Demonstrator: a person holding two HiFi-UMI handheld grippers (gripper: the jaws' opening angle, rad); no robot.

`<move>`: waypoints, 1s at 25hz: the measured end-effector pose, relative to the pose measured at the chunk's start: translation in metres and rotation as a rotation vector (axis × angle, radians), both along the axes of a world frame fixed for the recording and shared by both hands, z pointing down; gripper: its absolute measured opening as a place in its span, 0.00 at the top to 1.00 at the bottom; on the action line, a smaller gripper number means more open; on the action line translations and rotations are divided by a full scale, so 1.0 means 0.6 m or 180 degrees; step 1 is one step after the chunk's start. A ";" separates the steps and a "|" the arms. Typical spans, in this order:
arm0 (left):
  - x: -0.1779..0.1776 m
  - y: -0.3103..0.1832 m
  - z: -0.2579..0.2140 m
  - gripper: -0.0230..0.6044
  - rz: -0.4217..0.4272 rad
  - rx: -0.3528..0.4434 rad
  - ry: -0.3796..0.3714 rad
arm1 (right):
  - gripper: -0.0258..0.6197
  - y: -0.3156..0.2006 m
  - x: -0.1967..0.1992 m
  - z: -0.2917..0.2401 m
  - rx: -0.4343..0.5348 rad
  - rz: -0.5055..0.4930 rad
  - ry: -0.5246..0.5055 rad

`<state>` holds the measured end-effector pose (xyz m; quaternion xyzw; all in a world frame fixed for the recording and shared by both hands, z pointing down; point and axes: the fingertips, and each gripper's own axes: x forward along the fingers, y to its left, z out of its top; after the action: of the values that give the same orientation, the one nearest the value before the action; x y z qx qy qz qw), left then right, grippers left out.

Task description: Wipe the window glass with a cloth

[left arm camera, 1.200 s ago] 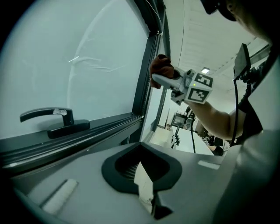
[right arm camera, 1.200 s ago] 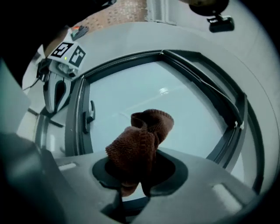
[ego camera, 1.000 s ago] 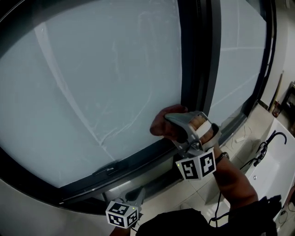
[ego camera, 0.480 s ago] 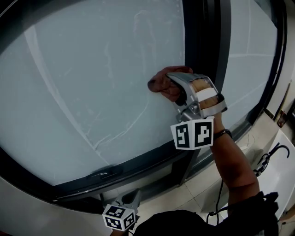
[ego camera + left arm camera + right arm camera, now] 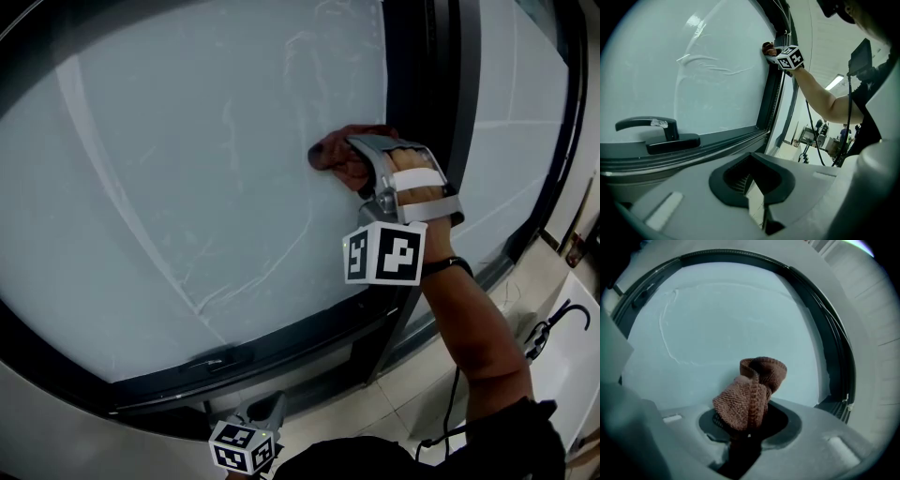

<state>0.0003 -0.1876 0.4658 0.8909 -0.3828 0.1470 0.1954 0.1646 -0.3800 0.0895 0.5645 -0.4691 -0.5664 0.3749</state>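
Note:
A large pane of window glass (image 5: 187,169) carries white smear lines. A brown knitted cloth (image 5: 328,150) is pressed against the glass just left of the dark upright frame bar (image 5: 422,112). My right gripper (image 5: 361,159) is shut on this cloth, which bunches out of the jaws (image 5: 750,390) and touches the glass (image 5: 740,324). My left gripper (image 5: 270,408) hangs low below the window's bottom frame, its jaws closed on nothing (image 5: 754,187). From the left gripper view, the right gripper (image 5: 780,52) and cloth (image 5: 767,47) sit high by the frame.
A black window handle (image 5: 656,133) lies along the bottom frame (image 5: 211,361). Tiled floor shows below the window. At the lower right stands a white surface (image 5: 572,366) with a black cable (image 5: 562,314). Another pane (image 5: 520,112) lies right of the frame bar.
My right gripper has carried the cloth up the glass, from near the bottom frame to mid-height beside the upright bar. The left gripper has stayed low.

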 end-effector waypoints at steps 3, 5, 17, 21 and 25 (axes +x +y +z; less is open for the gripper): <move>0.000 0.001 0.004 0.94 0.0021 -0.0024 0.0007 | 0.80 -0.003 -0.001 0.003 0.0074 0.0031 -0.0006; 0.002 0.004 0.007 0.94 0.0050 -0.0039 0.0040 | 0.80 -0.004 0.000 0.007 0.0124 0.0024 -0.0007; -0.001 0.003 0.012 0.94 0.0032 -0.0074 0.0179 | 0.80 -0.004 0.005 0.073 -0.0032 0.0014 0.0052; 0.004 0.006 0.012 0.94 0.0053 -0.0077 0.0169 | 0.80 -0.006 0.007 0.096 -0.0088 0.0000 0.0028; 0.011 0.013 0.014 0.94 0.0097 -0.0101 0.0162 | 0.80 -0.005 0.007 0.122 -0.0160 -0.0040 0.0003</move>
<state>0.0071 -0.1799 0.4745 0.8969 -0.3617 0.1333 0.2169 0.1691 -0.3831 0.1624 0.5517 -0.4865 -0.5570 0.3857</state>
